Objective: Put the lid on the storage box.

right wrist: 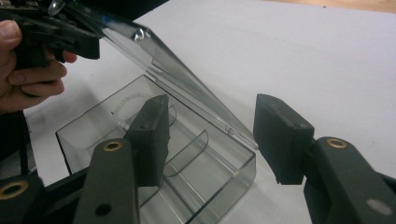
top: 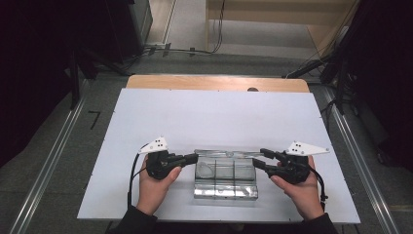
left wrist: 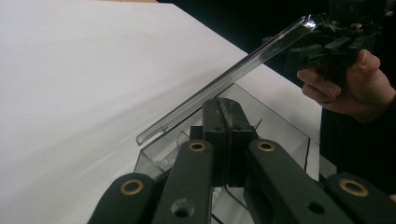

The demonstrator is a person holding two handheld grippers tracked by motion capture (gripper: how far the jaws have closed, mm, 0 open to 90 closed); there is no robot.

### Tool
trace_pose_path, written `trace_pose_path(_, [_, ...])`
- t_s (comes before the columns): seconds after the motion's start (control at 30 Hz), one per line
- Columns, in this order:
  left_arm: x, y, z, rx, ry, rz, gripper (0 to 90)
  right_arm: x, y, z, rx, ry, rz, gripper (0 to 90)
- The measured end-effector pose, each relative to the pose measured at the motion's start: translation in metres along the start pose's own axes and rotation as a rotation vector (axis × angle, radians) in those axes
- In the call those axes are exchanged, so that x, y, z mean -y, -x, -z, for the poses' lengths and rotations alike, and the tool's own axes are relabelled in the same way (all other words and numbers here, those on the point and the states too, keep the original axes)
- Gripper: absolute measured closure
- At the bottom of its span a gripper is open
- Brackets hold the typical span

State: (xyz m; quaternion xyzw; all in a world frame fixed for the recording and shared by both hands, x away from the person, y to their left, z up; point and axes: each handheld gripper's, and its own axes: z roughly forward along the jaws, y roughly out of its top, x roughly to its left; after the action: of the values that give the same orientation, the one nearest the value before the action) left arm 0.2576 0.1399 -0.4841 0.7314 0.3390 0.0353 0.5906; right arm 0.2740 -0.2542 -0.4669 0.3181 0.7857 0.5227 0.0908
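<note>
A clear plastic compartment box [top: 225,179] sits on the white board near the front edge, with its lid [top: 226,153] raised along the back. My left gripper [top: 194,158] is at the lid's left end, and in the left gripper view its jaws [left wrist: 227,105] stand pressed together on the lid's [left wrist: 224,79] thin edge. At the lid's right end is my right gripper [top: 258,159]. In the right gripper view it [right wrist: 210,126] is open, its pads standing apart on either side of the lid's [right wrist: 177,79] near corner. Curved dividers show inside the box [right wrist: 205,186].
The white board [top: 214,117] lies on a wooden table [top: 216,83] and is bare behind and beside the box. Metal rails run along both sides of the table. Cables and dark stands are on the floor beyond it.
</note>
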Motion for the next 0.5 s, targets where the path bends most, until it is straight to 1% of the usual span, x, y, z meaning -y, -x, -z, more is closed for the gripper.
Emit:
trace_pose_path(0.13, [0.0, -0.0004, 0.0004, -0.002, 0.0, 0.001, 90.0, 0.0038, 0.0005, 0.0018, 0.01, -0.014, -0.012, 45.1])
trace_pose_path(0.23, [0.0001, -0.0007, 0.0004, 0.001, -0.001, 0.0, 90.0, 0.0059, 0.0016, 0.0041, 0.016, -0.019, -0.028, 50.8])
trace_pose_path(0.37, [0.0001, -0.0007, 0.0002, 0.0, -0.002, 0.0, 90.0, 0.0083, 0.0, 0.0055, 0.014, -0.031, -0.04, 62.6])
trace_pose_path(0.5, [0.0002, -0.0007, 0.0001, 0.0, -0.003, 0.0, 90.0, 0.0101, -0.0018, 0.0045, 0.018, -0.041, -0.037, 75.6])
